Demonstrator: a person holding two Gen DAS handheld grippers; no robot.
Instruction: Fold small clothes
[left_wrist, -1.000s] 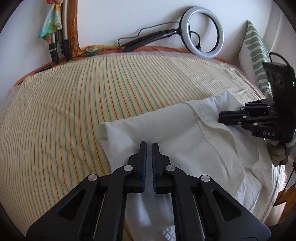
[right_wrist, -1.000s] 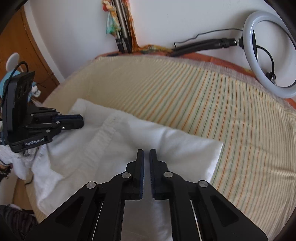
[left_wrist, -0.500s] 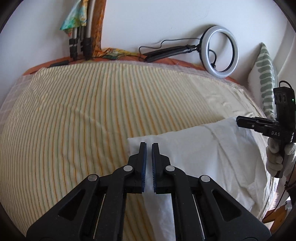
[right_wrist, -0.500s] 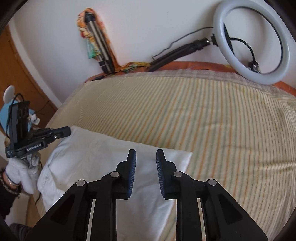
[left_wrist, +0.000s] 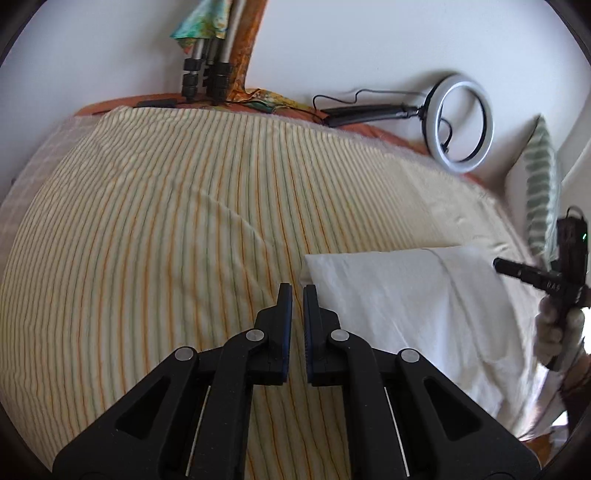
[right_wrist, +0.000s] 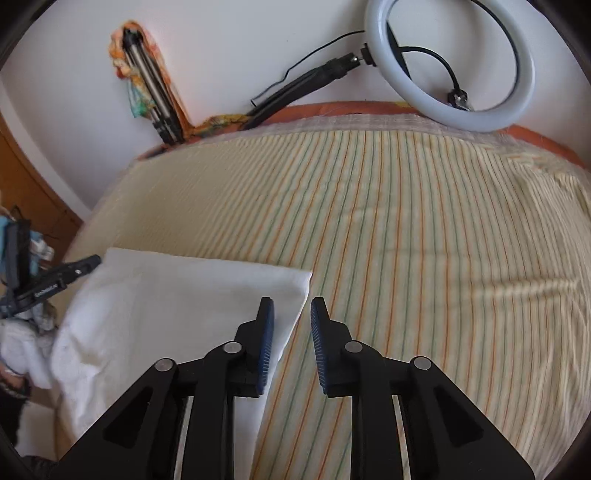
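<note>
A folded white cloth (left_wrist: 406, 295) (right_wrist: 184, 295) lies flat on the striped bedsheet (left_wrist: 147, 240) near the bed's front edge. My left gripper (left_wrist: 297, 291) is shut with nothing between its fingers and hovers just off the cloth's left corner. My right gripper (right_wrist: 291, 306) hangs above the cloth's right edge. Its jaws are opening, and the cloth lies below them, not pinched. Each gripper also shows at the edge of the other's view: the right gripper (left_wrist: 498, 264) in a gloved hand (left_wrist: 554, 332), and the left gripper (right_wrist: 96, 259) at the cloth's far corner.
A ring light (left_wrist: 463, 122) (right_wrist: 450, 62) on a black arm leans on the wall behind the bed. Folded tripod legs (left_wrist: 205, 74) stand in the back corner. A green-patterned pillow (left_wrist: 543, 192) sits at the right end. The striped sheet stretches wide beyond the cloth.
Both grippers have moved off the middle of the cloth, outward to its opposite ends, and both have rolled. The right gripper has opened. The cloth now lies smoother and flatter.
</note>
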